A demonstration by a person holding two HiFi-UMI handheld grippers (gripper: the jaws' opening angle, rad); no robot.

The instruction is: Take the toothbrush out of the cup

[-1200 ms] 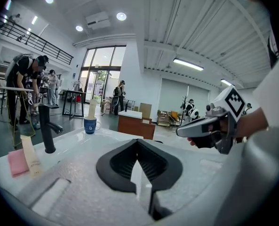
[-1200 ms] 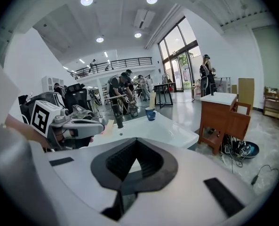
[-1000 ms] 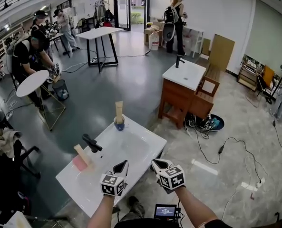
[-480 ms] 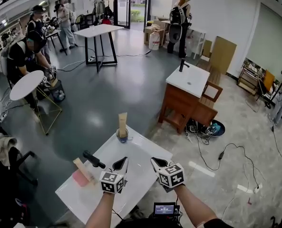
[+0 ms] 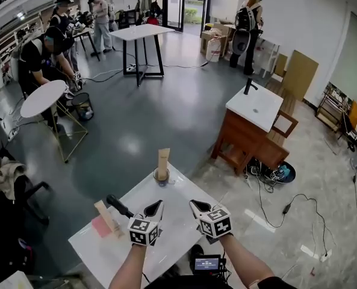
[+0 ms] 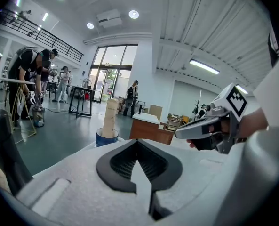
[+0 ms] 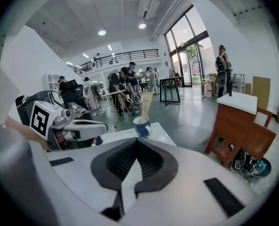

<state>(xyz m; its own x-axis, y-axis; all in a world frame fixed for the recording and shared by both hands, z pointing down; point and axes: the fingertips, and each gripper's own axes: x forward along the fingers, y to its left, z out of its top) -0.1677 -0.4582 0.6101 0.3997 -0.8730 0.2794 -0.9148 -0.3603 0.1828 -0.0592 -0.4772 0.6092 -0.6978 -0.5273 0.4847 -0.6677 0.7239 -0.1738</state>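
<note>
A blue cup (image 5: pixel 161 175) stands at the far edge of the white basin top (image 5: pixel 181 230). A tall beige toothbrush carton (image 5: pixel 163 160) sticks upright out of it. My left gripper (image 5: pixel 156 207) and right gripper (image 5: pixel 195 206) hover side by side over the basin, short of the cup, both shut and empty. In the left gripper view the cup (image 6: pixel 105 137) and carton (image 6: pixel 111 117) lie ahead, left of the shut jaws (image 6: pixel 137 143). From the right gripper (image 7: pixel 137 141) the cup (image 7: pixel 141 126) and carton (image 7: pixel 146 105) show straight ahead.
A black faucet (image 5: pixel 117 206) rises at the basin's left. Next to it lie a beige block (image 5: pixel 106 217) and a pink pad (image 5: pixel 100 226). A wooden vanity (image 5: pixel 248 129) stands beyond on the right, a round white table (image 5: pixel 42 99) far left. People work in the background.
Both grippers have travelled forward over the basin and now sit closer to the cup. They stay shut. The head view has shifted with them.
</note>
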